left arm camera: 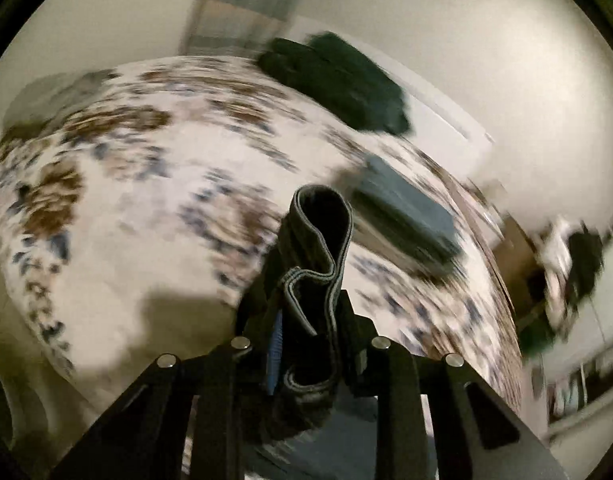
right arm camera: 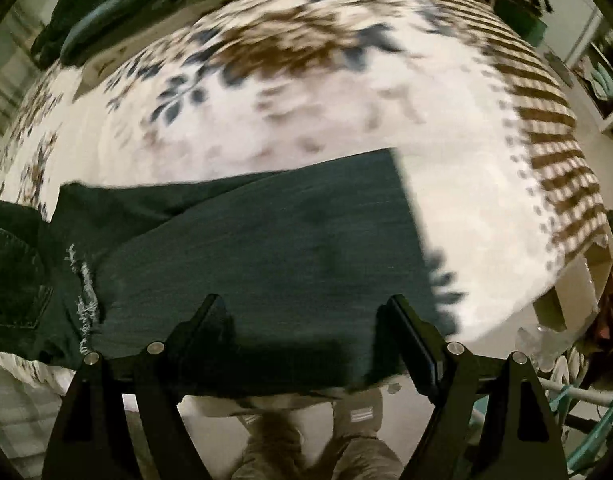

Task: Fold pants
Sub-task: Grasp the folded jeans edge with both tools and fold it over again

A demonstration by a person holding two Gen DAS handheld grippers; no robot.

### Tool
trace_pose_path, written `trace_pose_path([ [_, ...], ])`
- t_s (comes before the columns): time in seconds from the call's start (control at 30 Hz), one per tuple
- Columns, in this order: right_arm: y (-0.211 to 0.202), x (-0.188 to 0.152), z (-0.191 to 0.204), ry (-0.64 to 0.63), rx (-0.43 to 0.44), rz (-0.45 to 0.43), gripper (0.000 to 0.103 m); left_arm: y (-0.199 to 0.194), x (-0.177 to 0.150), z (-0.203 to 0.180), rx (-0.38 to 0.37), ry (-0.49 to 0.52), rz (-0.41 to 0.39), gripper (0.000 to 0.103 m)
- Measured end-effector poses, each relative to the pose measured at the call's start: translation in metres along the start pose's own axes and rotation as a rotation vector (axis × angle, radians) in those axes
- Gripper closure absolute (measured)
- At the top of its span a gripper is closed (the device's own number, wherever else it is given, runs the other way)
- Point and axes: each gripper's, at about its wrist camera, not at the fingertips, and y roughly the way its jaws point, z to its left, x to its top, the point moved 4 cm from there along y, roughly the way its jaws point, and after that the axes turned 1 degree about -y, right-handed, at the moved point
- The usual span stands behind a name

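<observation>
The dark denim pants (right arm camera: 266, 248) lie across the near edge of a floral bedspread (right arm camera: 306, 112) in the right wrist view, legs stretched to the right, a back pocket and frayed tear at the left. My right gripper (right arm camera: 306, 312) is open, its fingers (right arm camera: 410, 332) spread just above the pants leg, holding nothing. My left gripper (left arm camera: 306, 320) is shut on a bunched fold of the pants' waistband (left arm camera: 318, 240), which stands up in a loop between the fingers, lifted above the bed.
A dark green folded garment (left arm camera: 338, 84) and a grey-blue folded one (left arm camera: 402, 216) lie at the far side of the bed; both also show in the right wrist view (right arm camera: 118, 8). A white wall (left arm camera: 486, 60) lies beyond. The person's legs (right arm camera: 306, 440) stand at the bed's near edge.
</observation>
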Motion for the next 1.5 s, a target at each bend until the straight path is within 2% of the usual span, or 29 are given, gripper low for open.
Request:
trace_pose_path([
  [0.1, -0.011, 0.005, -0.025, 0.041, -0.016, -0.018, 0.018, 0.007, -0.043, -0.052, -0.05, 0.078, 0.075, 0.084],
  [0.17, -0.017, 0.008, -0.055, 0.071, -0.04, -0.025, 0.018, 0.019, -0.078, -0.084, -0.064, 0.148, 0.125, 0.086],
  [0.27, -0.021, 0.014, -0.081, 0.099, -0.063, -0.037, 0.018, 0.047, -0.134, -0.121, -0.068, 0.269, 0.21, 0.095],
  [0.33, -0.022, 0.022, -0.102, 0.1, -0.08, -0.049, 0.018, 0.068, -0.173, -0.14, -0.072, 0.358, 0.273, 0.096],
  [0.37, -0.022, 0.026, -0.108, 0.101, -0.085, -0.049, 0.018, 0.077, -0.19, -0.149, -0.081, 0.404, 0.303, 0.102],
  [0.43, -0.022, 0.031, -0.124, 0.114, -0.066, -0.042, 0.018, 0.093, -0.223, -0.163, -0.085, 0.501, 0.38, 0.102],
  [0.5, -0.02, 0.037, -0.133, 0.132, -0.012, -0.023, 0.018, 0.092, -0.236, -0.172, -0.087, 0.536, 0.416, 0.099],
  [0.57, -0.017, 0.042, -0.136, 0.169, 0.11, 0.005, 0.018, 0.086, -0.233, -0.174, -0.046, 0.555, 0.433, 0.097],
  [0.63, -0.013, 0.048, -0.128, 0.191, 0.267, 0.044, 0.018, 0.079, -0.223, -0.165, -0.007, 0.532, 0.452, 0.078],
  [0.7, -0.011, 0.054, -0.112, 0.177, 0.374, 0.075, 0.018, 0.075, -0.211, -0.147, 0.057, 0.498, 0.46, 0.034],
  [0.77, -0.004, 0.061, -0.082, 0.125, 0.481, 0.119, 0.018, 0.073, -0.196, -0.122, 0.14, 0.468, 0.461, 0.024],
  [0.93, 0.031, 0.07, -0.007, 0.04, 0.603, 0.224, 0.018, 0.086, -0.163, -0.061, 0.344, 0.439, 0.447, 0.023],
  [1.03, 0.069, 0.071, 0.033, 0.033, 0.614, 0.311, 0.018, 0.092, -0.147, -0.036, 0.413, 0.419, 0.438, 0.023],
  [1.1, 0.095, 0.066, 0.055, 0.055, 0.588, 0.381, 0.017, 0.096, -0.14, -0.021, 0.452, 0.402, 0.437, 0.023],
  [1.17, 0.101, 0.066, 0.066, 0.076, 0.54, 0.354, 0.017, 0.099, -0.137, -0.01, 0.472, 0.378, 0.446, 0.023],
  [1.2, 0.099, 0.066, 0.071, 0.073, 0.512, 0.334, 0.03, 0.1, -0.134, -0.005, 0.48, 0.363, 0.45, 0.023],
  [1.23, 0.096, 0.065, 0.074, 0.06, 0.488, 0.314, 0.047, 0.099, -0.131, 0.0, 0.486, 0.348, 0.451, 0.023],
  [1.27, 0.09, 0.064, 0.076, 0.054, 0.482, 0.294, 0.083, 0.097, -0.129, 0.004, 0.49, 0.334, 0.451, 0.023],
  [1.33, 0.075, 0.064, 0.076, 0.055, 0.496, 0.254, 0.089, 0.092, -0.122, 0.011, 0.492, 0.293, 0.456, 0.023],
  [1.5, 0.03, 0.069, 0.048, 0.095, 0.465, 0.192, 0.09, 0.084, -0.106, 0.025, 0.49, 0.236, 0.44, 0.023],
])
